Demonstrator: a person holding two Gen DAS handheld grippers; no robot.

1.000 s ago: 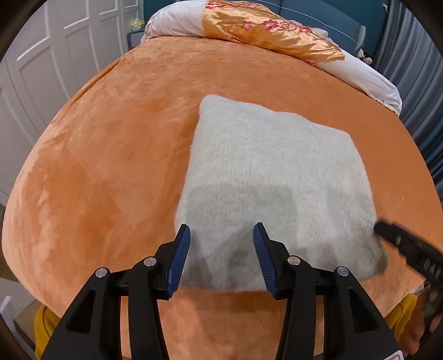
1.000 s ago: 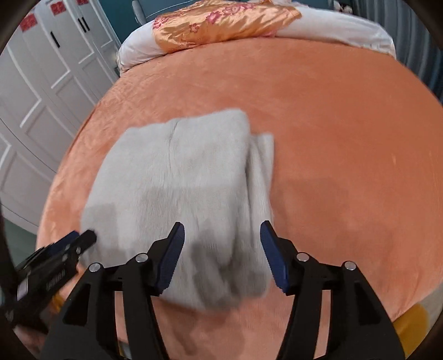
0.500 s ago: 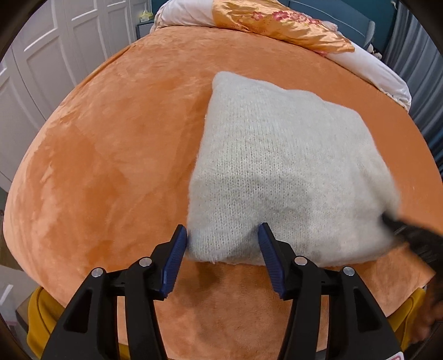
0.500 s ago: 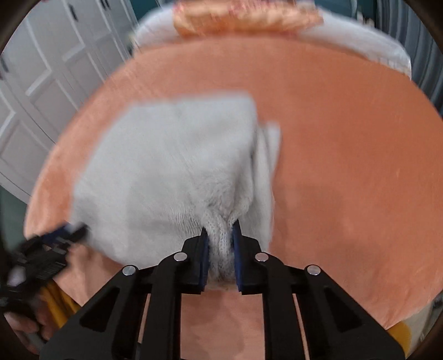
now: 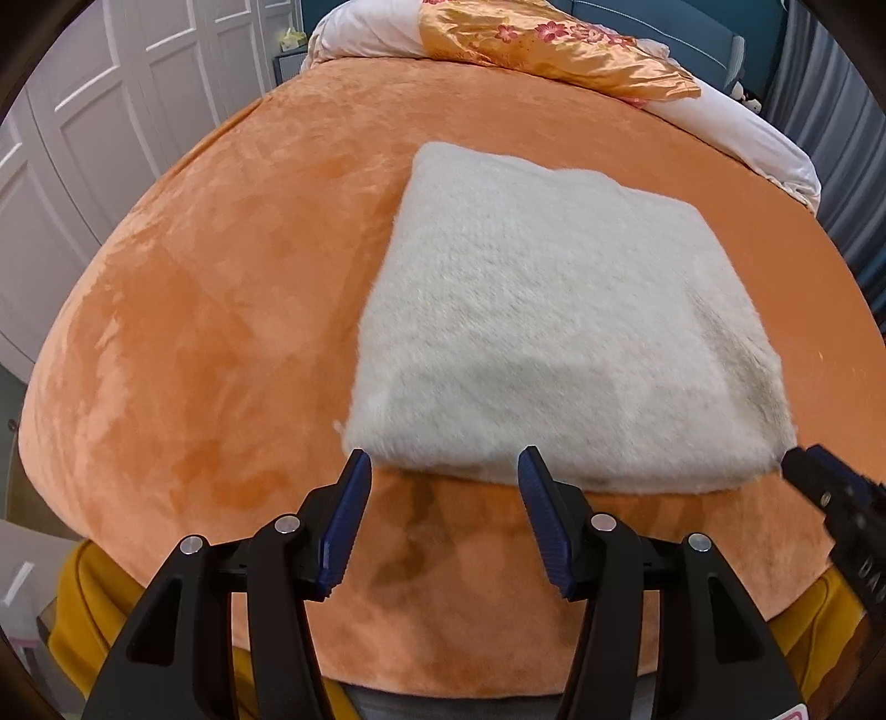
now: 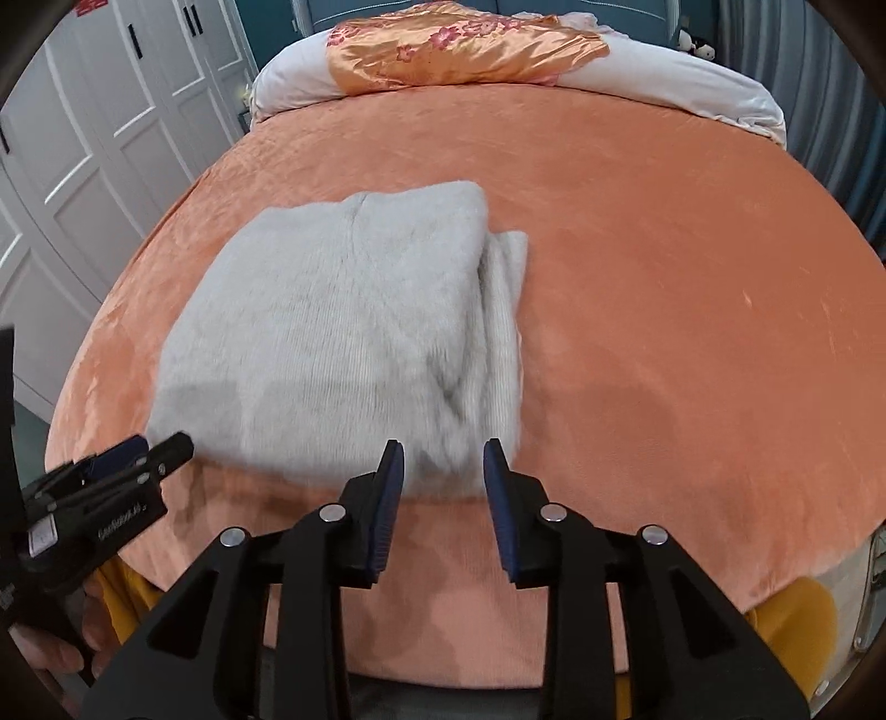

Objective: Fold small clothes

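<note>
1. While I look through the left wrist camera, my left gripper (image 5: pixel 440 471) stands wide open with nothing between its blue pads (image 5: pixel 343 520). It sits just short of the near edge of the sweater (image 5: pixel 554 332), not touching it. The sweater lies folded into a thick cream square on the orange blanket (image 5: pixel 210 310), right of the middle. At the right border the tip of my right gripper (image 5: pixel 830 498) pokes in, close to the sweater's near right corner; the rest is cut off, and the white letters on its body are too clipped to read. A red-edged label at the bottom right corner is cut off as well. Far back lie an orange flowered quilt (image 5: pixel 554 44) and white bedding (image 5: pixel 736 127), partly out of frame.

2. Through the right wrist camera, my right gripper (image 6: pixel 443 471) is partly open, narrower than the left, and empty. It is just before the sweater's (image 6: pixel 343 332) near right corner, where the knit looks blurred. A lower layer of the sweater sticks out along its right side. My left gripper (image 6: pixel 144 448) shows at the left edge, near the sweater's near left corner. White lettering on its side is blurred and I cannot read it. White wardrobe doors (image 6: pixel 111 122) carry a red tag at the top, too small to read.
</note>
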